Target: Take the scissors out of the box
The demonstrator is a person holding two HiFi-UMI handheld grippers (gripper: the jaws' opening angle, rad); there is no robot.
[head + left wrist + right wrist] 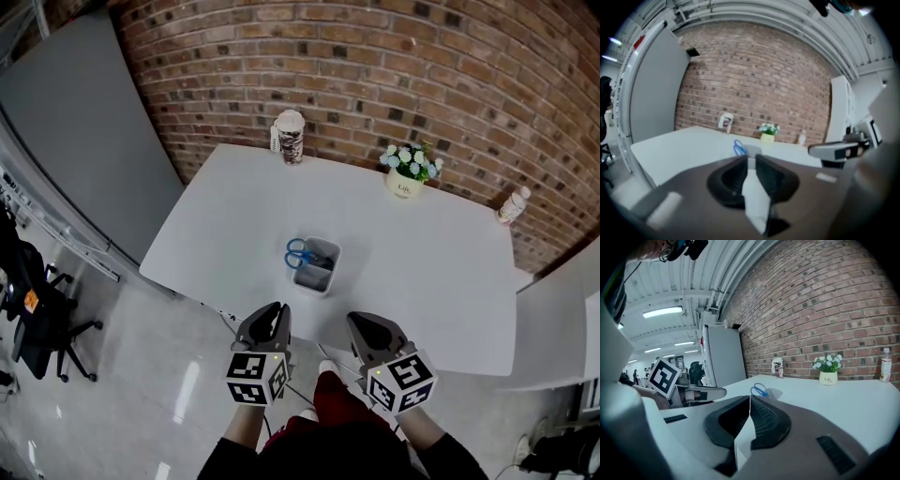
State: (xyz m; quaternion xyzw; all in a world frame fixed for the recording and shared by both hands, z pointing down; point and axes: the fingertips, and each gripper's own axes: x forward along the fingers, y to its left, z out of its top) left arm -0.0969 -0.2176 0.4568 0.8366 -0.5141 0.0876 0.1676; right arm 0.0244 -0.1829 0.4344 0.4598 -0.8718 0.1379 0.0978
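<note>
A grey box (314, 273) stood open near the middle of a white table (225, 225), holding blue-handled scissors (300, 251) and nothing else that could be seen. The scissors stood roughly upright at the box's far-left side, long axis near vertical. Their handle loops poked above the rim and their blades pointed down, hidden inside. Along the far edge, a small pot (404, 187) held white flowers, with a lidded cup (290, 137) to its left and a bottle (512, 205) to its right. The left gripper (751, 158) hung just off the table's near edge, jaws parted by a narrow gap, with nothing between them. Beside it, the right gripper (749, 397) had its jaw tips together and was empty. Neither touched the box.
</note>
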